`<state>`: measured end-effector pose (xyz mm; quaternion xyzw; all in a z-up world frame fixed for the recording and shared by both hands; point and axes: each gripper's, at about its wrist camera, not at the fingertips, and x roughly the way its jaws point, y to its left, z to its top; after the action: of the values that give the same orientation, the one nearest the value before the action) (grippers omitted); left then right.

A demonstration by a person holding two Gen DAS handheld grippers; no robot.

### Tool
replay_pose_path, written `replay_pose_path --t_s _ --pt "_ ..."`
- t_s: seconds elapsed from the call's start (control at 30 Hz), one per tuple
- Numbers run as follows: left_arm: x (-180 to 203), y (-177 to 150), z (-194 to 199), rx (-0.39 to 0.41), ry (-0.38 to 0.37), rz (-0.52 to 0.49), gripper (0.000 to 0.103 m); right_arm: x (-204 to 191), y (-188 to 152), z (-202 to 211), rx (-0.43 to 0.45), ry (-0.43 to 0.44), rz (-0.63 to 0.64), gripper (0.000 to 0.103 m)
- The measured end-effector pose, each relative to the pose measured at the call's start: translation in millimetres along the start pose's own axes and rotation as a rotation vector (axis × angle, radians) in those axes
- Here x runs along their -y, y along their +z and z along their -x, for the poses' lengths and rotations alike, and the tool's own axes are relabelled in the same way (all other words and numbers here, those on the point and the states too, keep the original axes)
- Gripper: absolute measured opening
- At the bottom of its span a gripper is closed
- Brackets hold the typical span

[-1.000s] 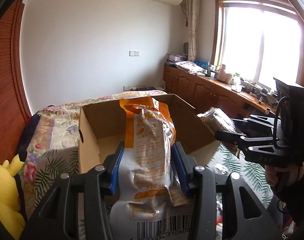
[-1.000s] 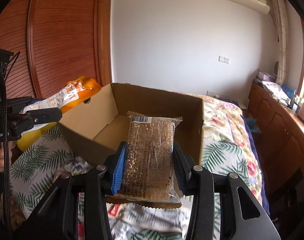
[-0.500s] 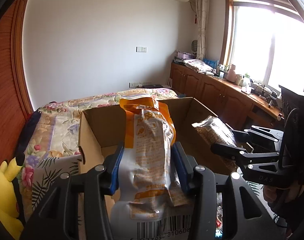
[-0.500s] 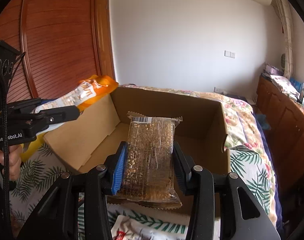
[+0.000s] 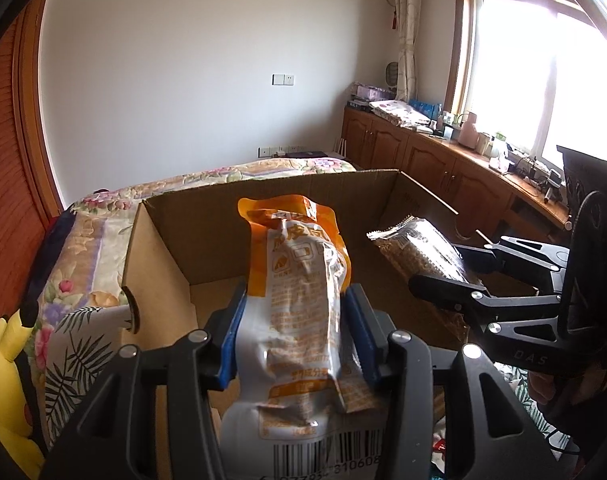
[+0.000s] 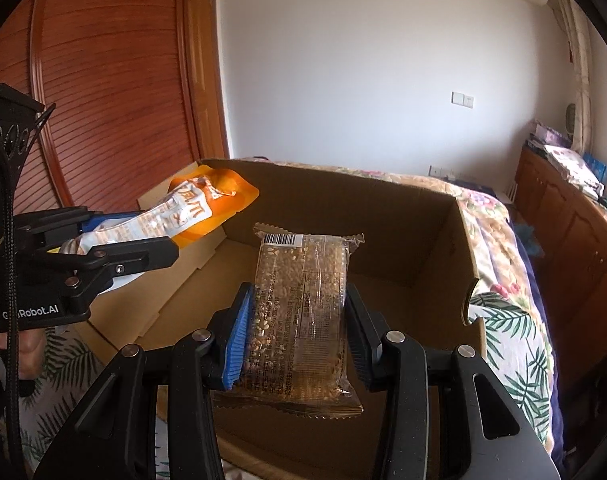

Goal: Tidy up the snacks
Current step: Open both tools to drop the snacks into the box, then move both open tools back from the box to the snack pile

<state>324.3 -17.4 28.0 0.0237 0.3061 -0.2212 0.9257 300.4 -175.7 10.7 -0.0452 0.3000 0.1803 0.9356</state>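
Both grippers have come forward and down since the earlier frames, so the cardboard box [image 6: 431,240] now sits right under them. Nearest, the left gripper [image 5: 295,332] has its fingers closed on the orange-and-white snack bag [image 5: 303,280], and the right gripper [image 6: 295,332] clamps the clear pack of seed bars [image 6: 303,300]; both packs hang over the box's open mouth. Its floor looks bare, so I judge nothing is stowed yet. More packets lie on the bed [image 6: 511,320] at the frame's bottom edge.

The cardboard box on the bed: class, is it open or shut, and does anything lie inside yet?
Open: the cardboard box has no top covering it, and its visible brown floor is bare. Near corners are hidden.
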Motion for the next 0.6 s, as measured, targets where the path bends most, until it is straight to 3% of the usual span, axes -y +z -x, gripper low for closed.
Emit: replay_pose_path --t_s 0.4,0.6 --pt "-2 0 -4 0.016 0.030 0.026 0.058 7 -8 -11 -0.035 -0.010 -0.023 0.046" --pt "1 -2 5 0.030 0.033 0.021 0.059 3 -7 -8 -0.026 -0.002 -0.034 0.049"
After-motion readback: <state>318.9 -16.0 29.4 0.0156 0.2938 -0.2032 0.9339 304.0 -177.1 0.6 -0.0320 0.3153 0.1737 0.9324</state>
